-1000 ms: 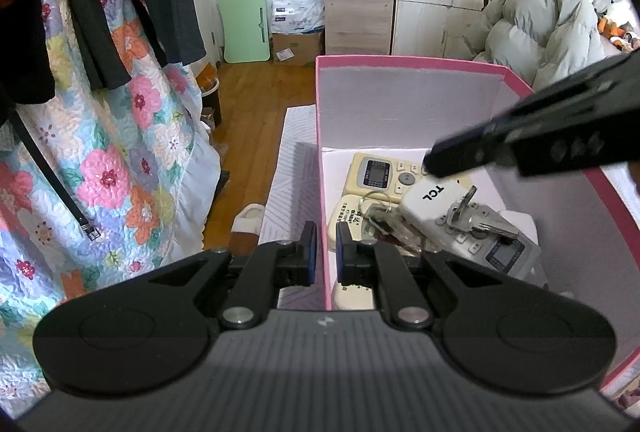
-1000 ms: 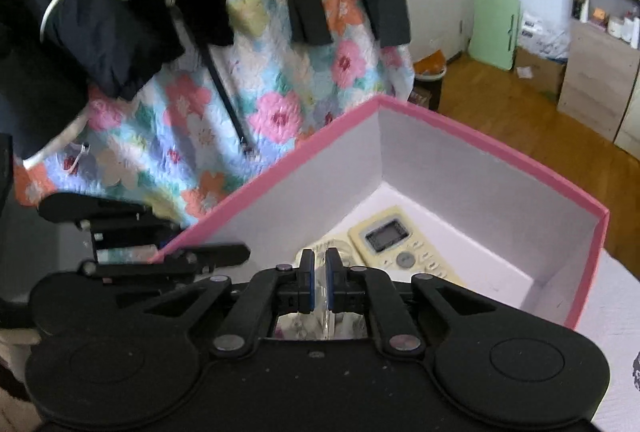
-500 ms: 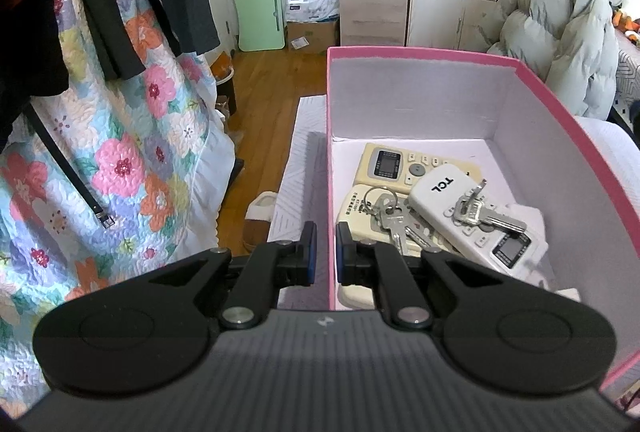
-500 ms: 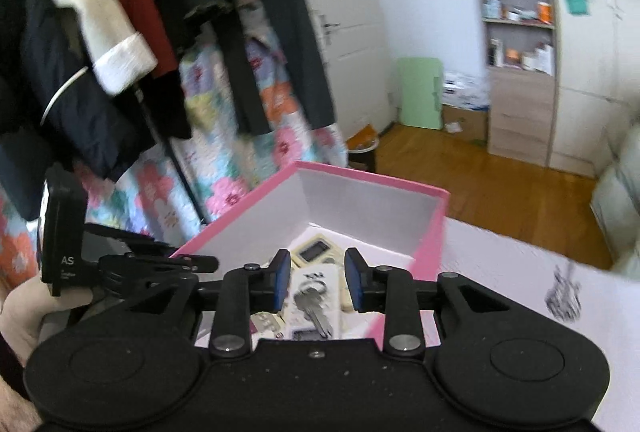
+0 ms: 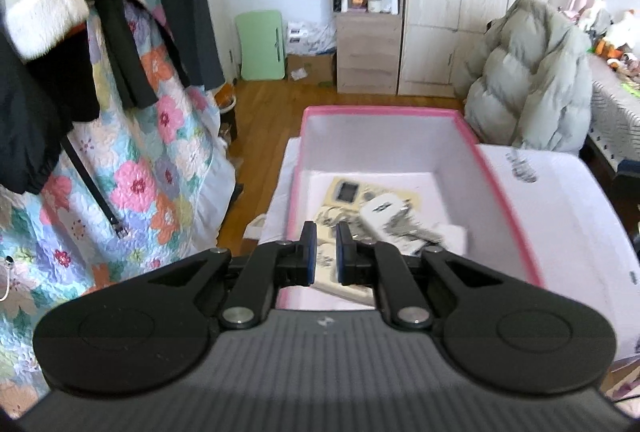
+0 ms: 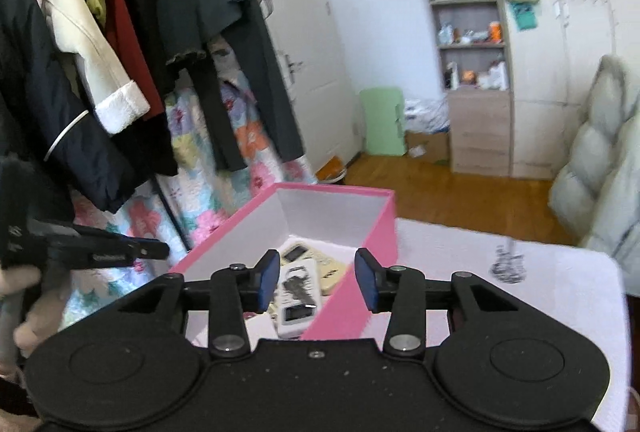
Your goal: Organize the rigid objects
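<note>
Remotes and keys in the box; both tongs hang free above it.

Left wrist view: the left gripper (image 5: 326, 248) has its pads nearly pressed together on nothing, above the near edge of the pink box (image 5: 500, 191); inside lie a cream remote (image 5: 352, 191) and a white remote (image 5: 384, 209), both hard plastic slabs.
Right wrist view: the right gripper (image 6: 316, 278) is spread wide, empty, over the box's right wall; metal keys (image 6: 298, 286) rest on the white remote. Sorting looks nearly finished; next, probably a search for leftovers.
</note>
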`<move>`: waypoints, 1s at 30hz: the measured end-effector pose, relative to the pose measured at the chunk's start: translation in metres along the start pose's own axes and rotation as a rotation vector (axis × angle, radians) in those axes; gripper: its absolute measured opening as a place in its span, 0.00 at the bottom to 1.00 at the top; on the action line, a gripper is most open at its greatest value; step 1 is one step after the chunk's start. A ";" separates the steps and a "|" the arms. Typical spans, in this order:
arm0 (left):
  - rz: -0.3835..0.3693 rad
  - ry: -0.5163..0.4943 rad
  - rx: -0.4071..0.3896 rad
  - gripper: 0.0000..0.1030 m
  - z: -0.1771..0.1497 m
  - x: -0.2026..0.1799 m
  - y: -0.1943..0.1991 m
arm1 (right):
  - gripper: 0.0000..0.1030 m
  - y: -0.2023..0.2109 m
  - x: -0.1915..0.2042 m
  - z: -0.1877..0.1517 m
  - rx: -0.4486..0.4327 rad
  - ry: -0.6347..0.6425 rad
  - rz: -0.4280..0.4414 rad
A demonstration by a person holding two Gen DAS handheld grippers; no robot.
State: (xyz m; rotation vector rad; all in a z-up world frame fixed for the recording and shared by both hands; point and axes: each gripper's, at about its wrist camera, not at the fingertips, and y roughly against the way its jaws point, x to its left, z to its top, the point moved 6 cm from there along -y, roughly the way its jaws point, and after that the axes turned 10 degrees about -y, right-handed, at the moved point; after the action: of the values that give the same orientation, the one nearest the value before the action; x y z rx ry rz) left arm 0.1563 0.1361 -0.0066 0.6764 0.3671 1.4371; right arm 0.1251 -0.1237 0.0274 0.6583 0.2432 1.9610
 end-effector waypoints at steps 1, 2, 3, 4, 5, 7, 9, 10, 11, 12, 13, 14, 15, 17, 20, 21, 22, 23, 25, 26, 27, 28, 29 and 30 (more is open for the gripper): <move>0.004 -0.003 -0.004 0.11 0.001 -0.007 0.008 | 0.52 0.008 -0.001 -0.001 -0.017 0.003 -0.016; 0.001 -0.006 -0.006 0.14 0.000 -0.014 0.014 | 0.53 0.018 -0.002 -0.004 -0.035 0.006 -0.031; -0.010 -0.004 -0.007 0.18 0.000 -0.021 0.020 | 0.53 0.025 -0.003 -0.007 -0.042 0.002 -0.038; -0.024 0.000 -0.009 0.27 -0.001 -0.028 0.026 | 0.56 0.030 -0.003 -0.008 -0.041 -0.007 -0.044; -0.040 0.003 -0.020 0.37 -0.003 -0.037 0.033 | 0.59 0.036 -0.005 -0.011 -0.033 -0.017 -0.056; -0.046 0.005 -0.031 0.42 -0.007 -0.051 0.044 | 0.62 0.044 -0.006 -0.016 -0.019 -0.022 -0.087; -0.028 0.000 -0.033 0.43 -0.012 -0.063 0.055 | 0.63 0.052 -0.007 -0.020 -0.009 -0.024 -0.118; -0.026 -0.007 -0.044 0.46 -0.014 -0.070 0.062 | 0.65 0.056 -0.007 -0.021 -0.006 -0.027 -0.129; -0.037 -0.013 -0.057 0.51 -0.016 -0.078 0.070 | 0.67 0.061 -0.008 -0.025 -0.001 -0.031 -0.140; -0.054 -0.015 -0.064 0.53 -0.018 -0.084 0.075 | 0.68 0.064 -0.009 -0.027 0.003 -0.038 -0.147; -0.070 -0.013 -0.069 0.54 -0.020 -0.088 0.080 | 0.69 0.066 -0.010 -0.029 0.006 -0.045 -0.154; -0.084 -0.012 -0.076 0.54 -0.022 -0.093 0.085 | 0.69 0.069 -0.011 -0.031 0.009 -0.050 -0.157; -0.090 -0.012 -0.080 0.54 -0.024 -0.095 0.088 | 0.70 0.069 -0.011 -0.033 0.017 -0.052 -0.156; -0.090 -0.008 -0.083 0.59 -0.029 -0.099 0.092 | 0.74 0.070 -0.012 -0.038 0.034 -0.052 -0.164; -0.076 0.012 -0.072 0.67 -0.035 -0.099 0.089 | 0.98 0.072 -0.015 -0.041 0.039 -0.046 -0.214; -0.072 0.022 -0.061 0.68 -0.037 -0.100 0.087 | 0.98 0.075 -0.017 -0.042 0.028 -0.040 -0.229; -0.073 0.030 -0.049 0.69 -0.039 -0.099 0.085 | 0.98 0.077 -0.018 -0.042 0.025 -0.040 -0.236; -0.078 0.042 -0.034 0.74 -0.042 -0.099 0.083 | 0.99 0.078 -0.020 -0.042 0.029 -0.051 -0.238; -0.079 0.073 -0.019 0.82 -0.046 -0.098 0.080 | 0.99 0.079 -0.023 -0.041 0.040 -0.085 -0.231; -0.074 0.075 -0.015 0.84 -0.047 -0.097 0.078 | 0.99 0.079 -0.026 -0.041 0.045 -0.100 -0.231; -0.066 0.069 -0.012 0.84 -0.048 -0.097 0.077 | 0.99 0.079 -0.027 -0.042 0.052 -0.108 -0.236; -0.055 0.062 -0.009 0.85 -0.049 -0.098 0.077 | 0.99 0.079 -0.029 -0.043 0.060 -0.112 -0.248; -0.048 0.060 -0.008 0.88 -0.049 -0.099 0.077 | 0.99 0.079 -0.030 -0.044 0.069 -0.111 -0.261; -0.044 0.058 -0.006 0.89 -0.049 -0.100 0.077 | 0.99 0.079 -0.031 -0.046 0.080 -0.108 -0.268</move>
State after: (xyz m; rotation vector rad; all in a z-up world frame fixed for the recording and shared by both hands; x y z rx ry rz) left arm 0.0543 0.0480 -0.0122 0.6194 0.4208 1.4177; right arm 0.0499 -0.1826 0.0133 0.7413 0.3279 1.6614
